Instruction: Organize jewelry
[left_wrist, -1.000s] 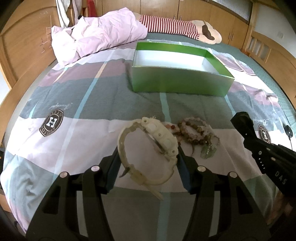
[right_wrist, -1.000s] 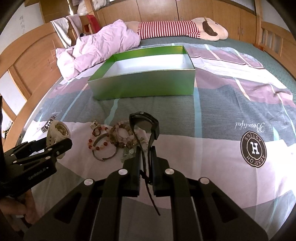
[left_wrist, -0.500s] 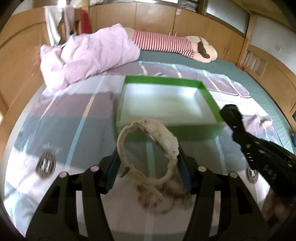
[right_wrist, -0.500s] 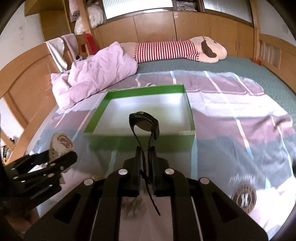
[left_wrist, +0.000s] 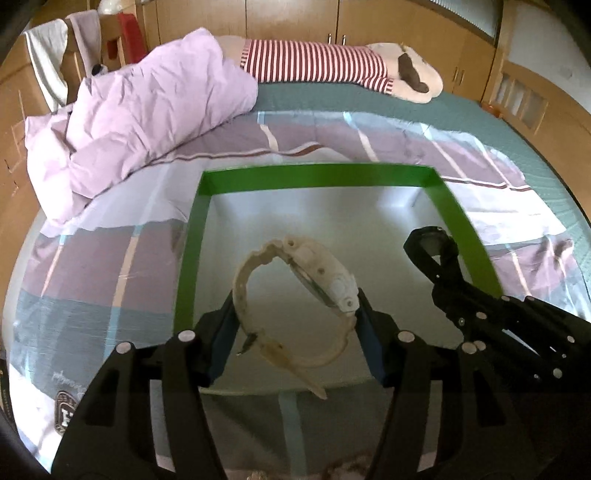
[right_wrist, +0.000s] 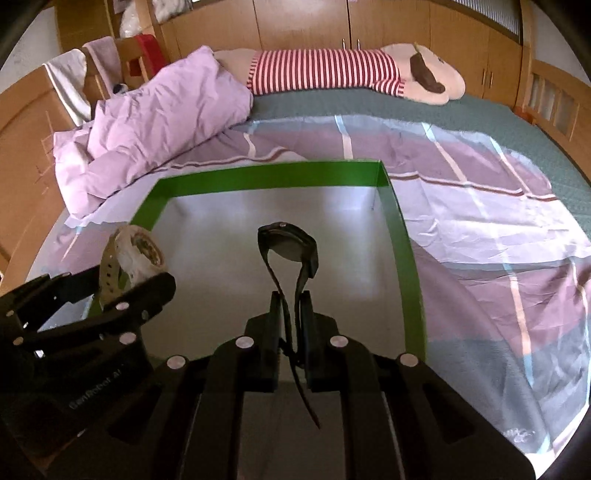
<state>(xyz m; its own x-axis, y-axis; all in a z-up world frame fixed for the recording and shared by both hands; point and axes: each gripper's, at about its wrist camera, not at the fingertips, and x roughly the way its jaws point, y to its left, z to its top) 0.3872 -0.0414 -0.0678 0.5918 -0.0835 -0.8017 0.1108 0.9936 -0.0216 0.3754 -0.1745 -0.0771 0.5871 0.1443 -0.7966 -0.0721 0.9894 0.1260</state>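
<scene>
Two grippers are hovering side by side over an open green box (left_wrist: 192, 266) with a pale, smooth floor, resting on a striped bedsheet (right_wrist: 480, 229). The left gripper (left_wrist: 295, 317), jaws about half spread, is pinching a chunky cream plastic watch (left_wrist: 303, 291) across its looped band. The right gripper (right_wrist: 290, 314), whose narrowly parted jaws have just been opening, is flanking the thin folded strap of a black watch (right_wrist: 290, 247); its rounded case is standing above the fingertips. A rumpled lilac duvet (left_wrist: 147, 114) is lying beyond the box.
</scene>
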